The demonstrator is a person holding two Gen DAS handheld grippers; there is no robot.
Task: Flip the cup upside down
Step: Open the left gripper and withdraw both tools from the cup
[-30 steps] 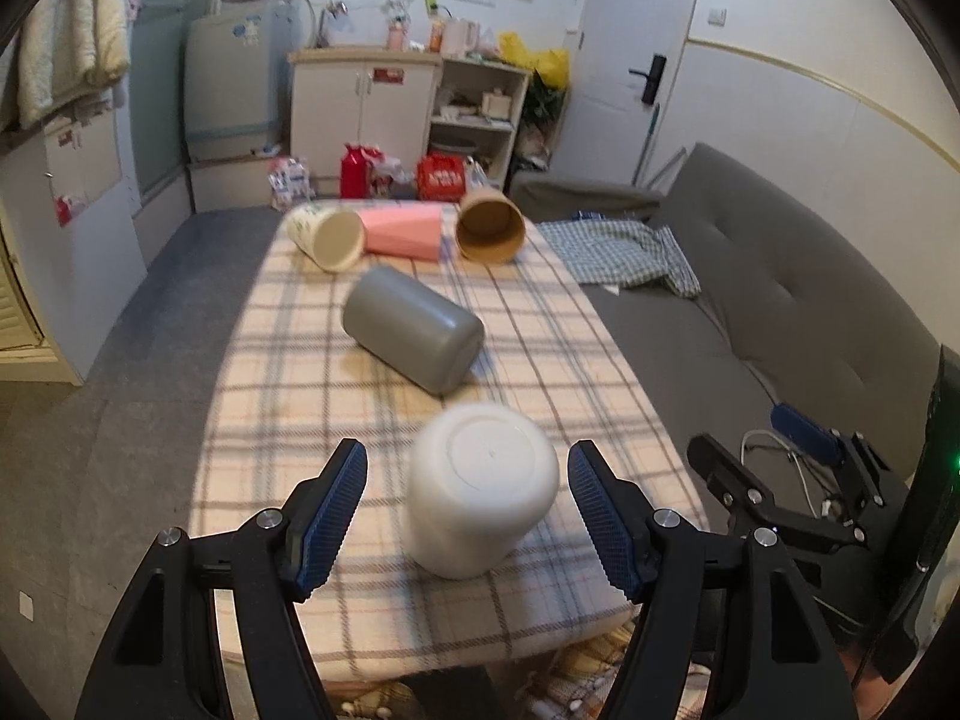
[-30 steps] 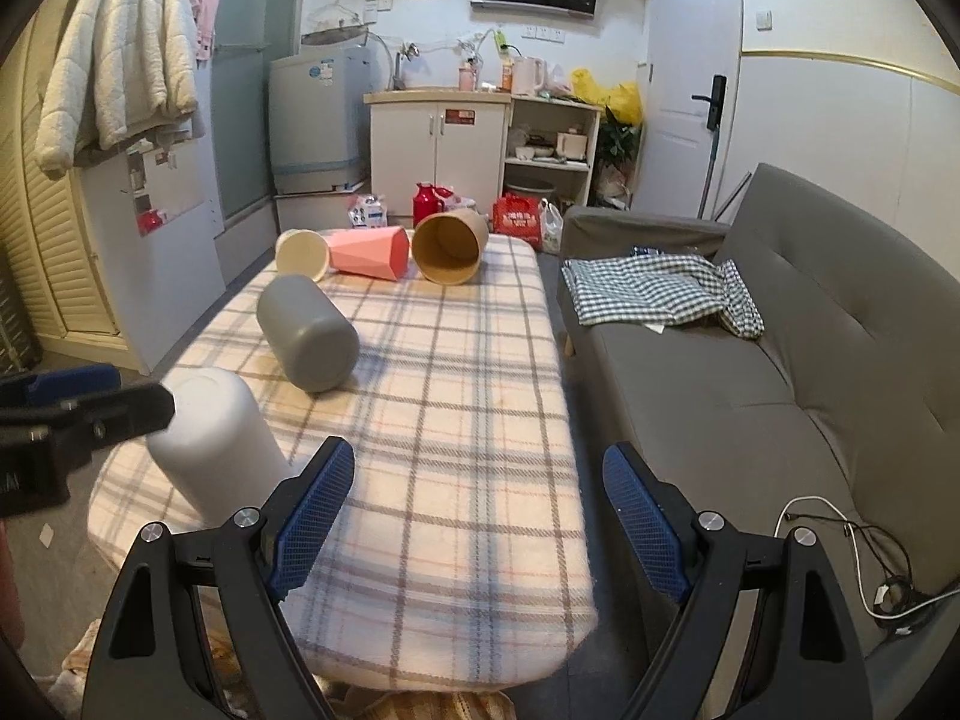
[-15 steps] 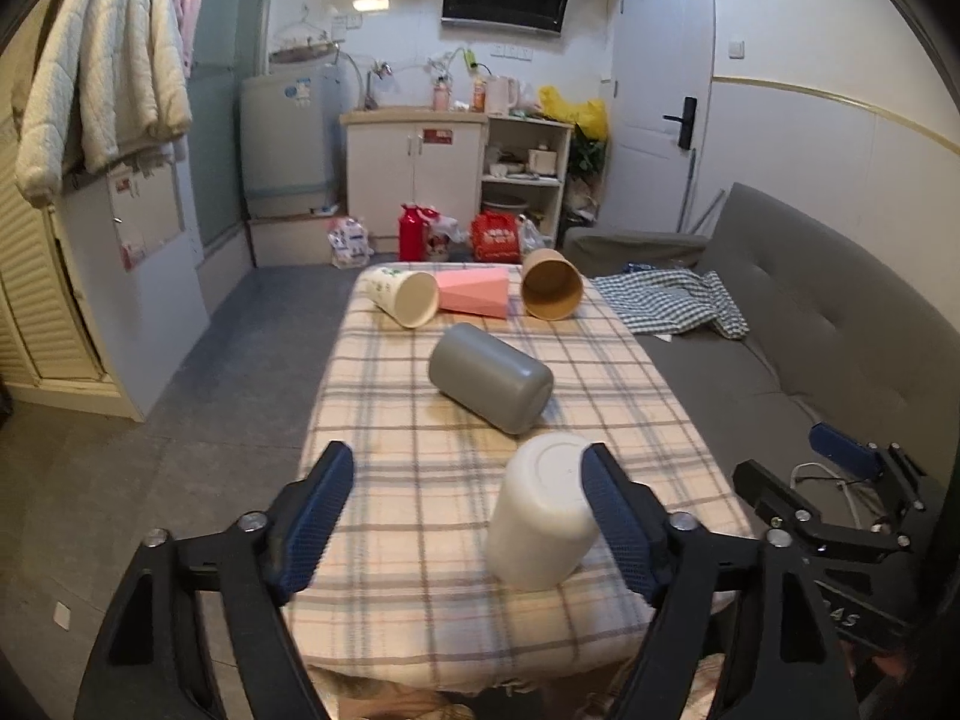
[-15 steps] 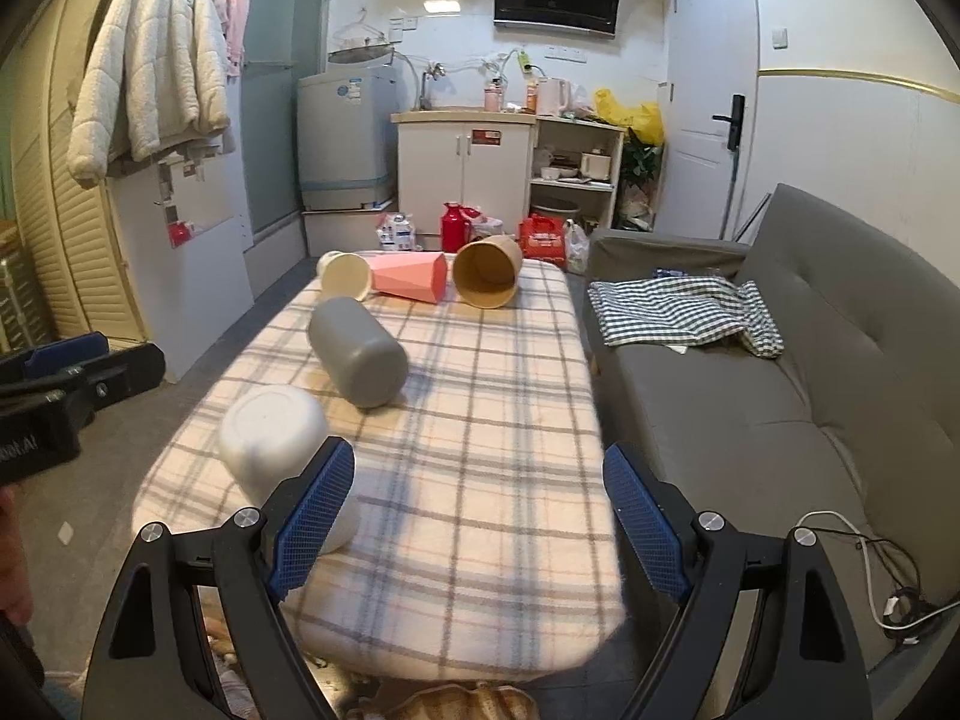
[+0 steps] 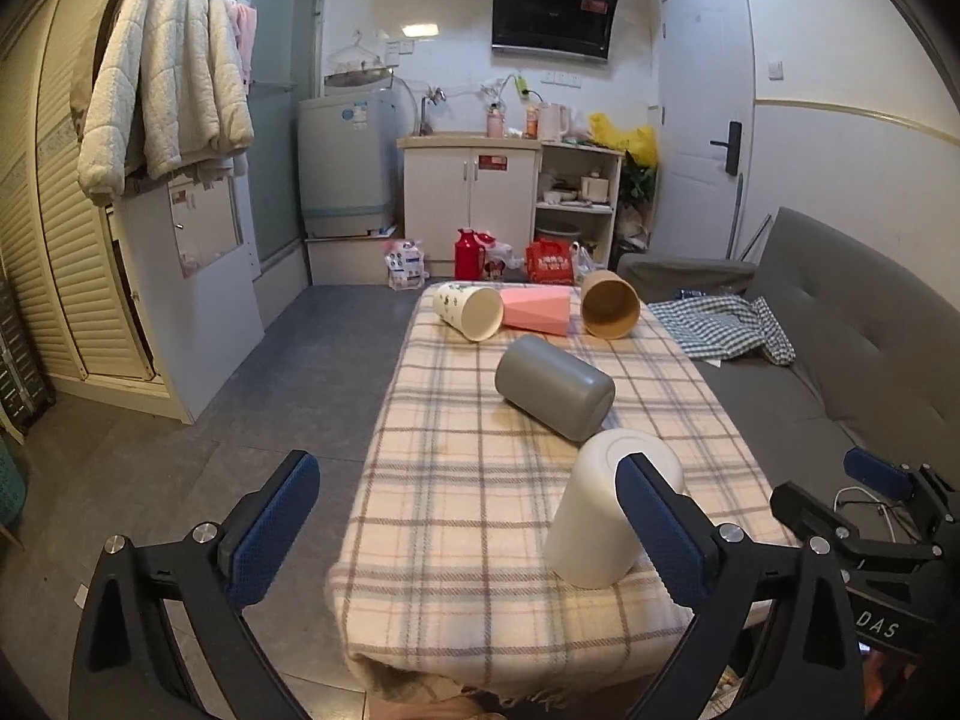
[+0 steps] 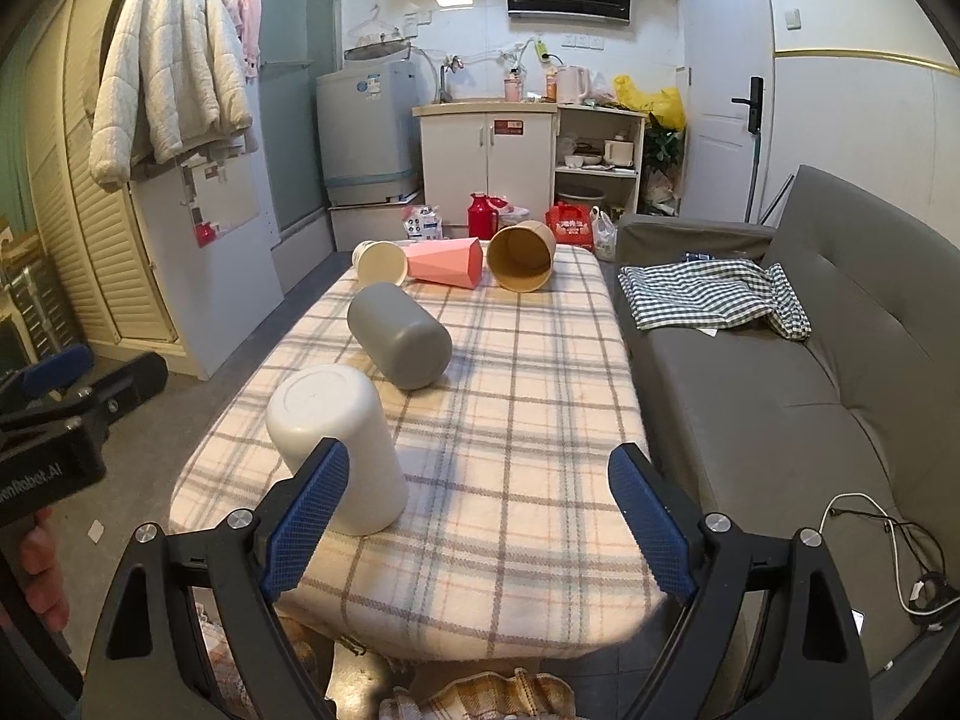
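1. Holding nothing, the left claw [image 5: 462,516] has its 2 blue-padded fingers [image 5: 273,525] spread wide apart, short of the near edge of the counter [image 5: 468,480].
2. The right claw [image 6: 474,507] is spread just as wide and grips nothing; in the left wrist view it shows at the lower right [image 5: 864,498], off the counter's corner.
3. 1 white cup [image 5: 609,507] stands upside down near the counter's front edge, closed base on top and mouth on the plaid cloth [image 5: 480,408]. It sits apart from both claws, though the left claw's right finger overlaps it in that view and the right claw's left finger overlaps it in the other [image 6: 339,447].
4. 1 grey cup [image 5: 555,387] lies on its side just behind the white one, closed end toward the cameras.
5. 3 more cups lie on their sides in a row at the far end: a cream patterned cup [image 5: 468,311], a pink faceted cup [image 5: 537,311] and a brown cup [image 5: 609,305]. That makes 5 cups in all, 1 inverted and 4 lying down.
6. Beside the counter runs 1 grey sofa [image 6: 828,348] with 1 checked cloth [image 6: 714,300] on its seat.
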